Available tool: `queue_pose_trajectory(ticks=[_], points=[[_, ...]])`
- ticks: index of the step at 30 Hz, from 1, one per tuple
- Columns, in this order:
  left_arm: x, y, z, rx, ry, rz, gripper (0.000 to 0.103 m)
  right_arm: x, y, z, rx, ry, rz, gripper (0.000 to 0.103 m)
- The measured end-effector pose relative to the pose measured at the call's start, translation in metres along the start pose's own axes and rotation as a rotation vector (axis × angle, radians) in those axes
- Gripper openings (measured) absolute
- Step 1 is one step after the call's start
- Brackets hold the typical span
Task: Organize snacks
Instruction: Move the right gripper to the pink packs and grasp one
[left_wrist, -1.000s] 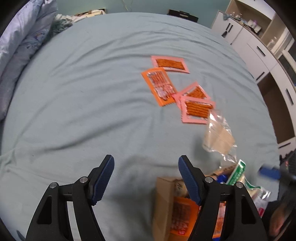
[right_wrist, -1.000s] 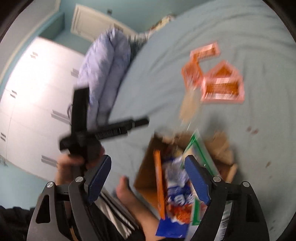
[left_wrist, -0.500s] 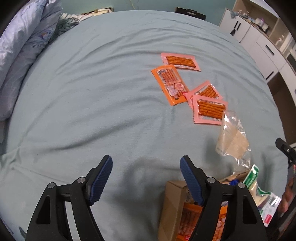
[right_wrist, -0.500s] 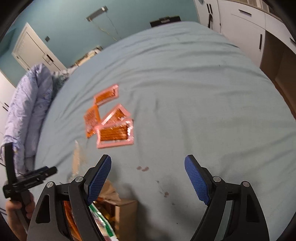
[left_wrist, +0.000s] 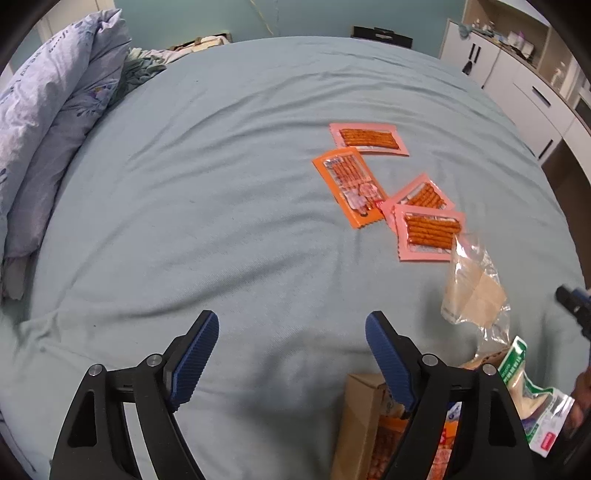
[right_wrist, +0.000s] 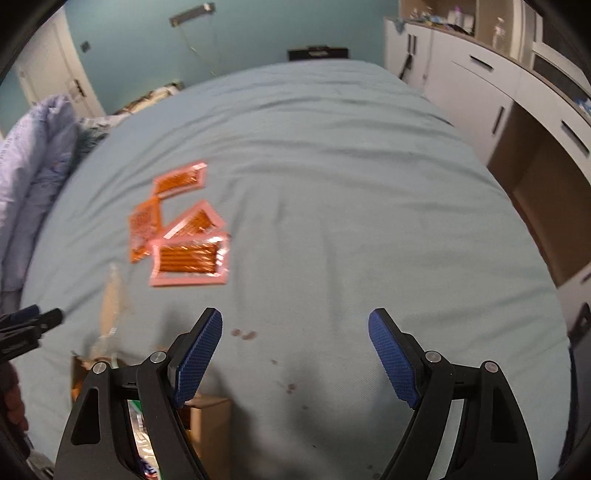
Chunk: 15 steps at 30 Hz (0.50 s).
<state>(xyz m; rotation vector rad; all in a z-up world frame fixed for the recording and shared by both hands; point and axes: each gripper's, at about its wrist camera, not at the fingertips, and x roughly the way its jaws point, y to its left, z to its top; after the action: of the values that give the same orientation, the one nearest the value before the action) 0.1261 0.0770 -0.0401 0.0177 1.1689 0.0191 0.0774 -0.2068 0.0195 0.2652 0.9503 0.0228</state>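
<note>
From the left wrist, the left gripper (left_wrist: 291, 332) hangs over the bedsheet (left_wrist: 203, 192) with its blue pads spread wide and nothing between them. Taking the cardboard box (left_wrist: 360, 413) as landmark: it sits at the near edge of the bed, partly hidden behind the right-hand finger, open at the top with orange packets standing inside it, which suggests it is the container the snacks are sorted into or out of. Just beyond the box lies a crumpled clear bag (left_wrist: 472, 291), and beside the box a green-and-white packet (left_wrist: 524, 391) leans outward. Farther beyond the box, four flat packets lie face up: an orange packet (left_wrist: 349, 186) and three pink stick packets (left_wrist: 428, 232), two of them overlapping, probably laid out flat so each can be pinched by an edge. From the right wrist, somewhat blurred, the right gripper (right_wrist: 295, 343) is likewise spread apart and empty above bare sheet (right_wrist: 332, 184) to the right of the box (right_wrist: 207, 417), whose corner shows behind its left finger; the pink packets (right_wrist: 190, 258) lie beyond and left of the box. Neither tool touches a snack.
</note>
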Motion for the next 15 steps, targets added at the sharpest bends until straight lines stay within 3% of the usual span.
queue_pose_trajectory(ticks=[5, 9, 15], points=[[0.001, 0.005, 0.004, -0.028, -0.009, 0.013, 0.084, 0.027, -0.015, -0.002, 0.102, 0.184, 0.149, 0.081], [0.004, 0.010, 0.006, -0.051, -0.005, 0.019, 0.084, 0.036, -0.008, 0.003, 0.086, 0.197, 0.142, 0.081], [0.014, 0.017, 0.012, -0.077, 0.009, 0.016, 0.084, 0.066, 0.010, 0.039, 0.019, 0.197, 0.172, 0.081]])
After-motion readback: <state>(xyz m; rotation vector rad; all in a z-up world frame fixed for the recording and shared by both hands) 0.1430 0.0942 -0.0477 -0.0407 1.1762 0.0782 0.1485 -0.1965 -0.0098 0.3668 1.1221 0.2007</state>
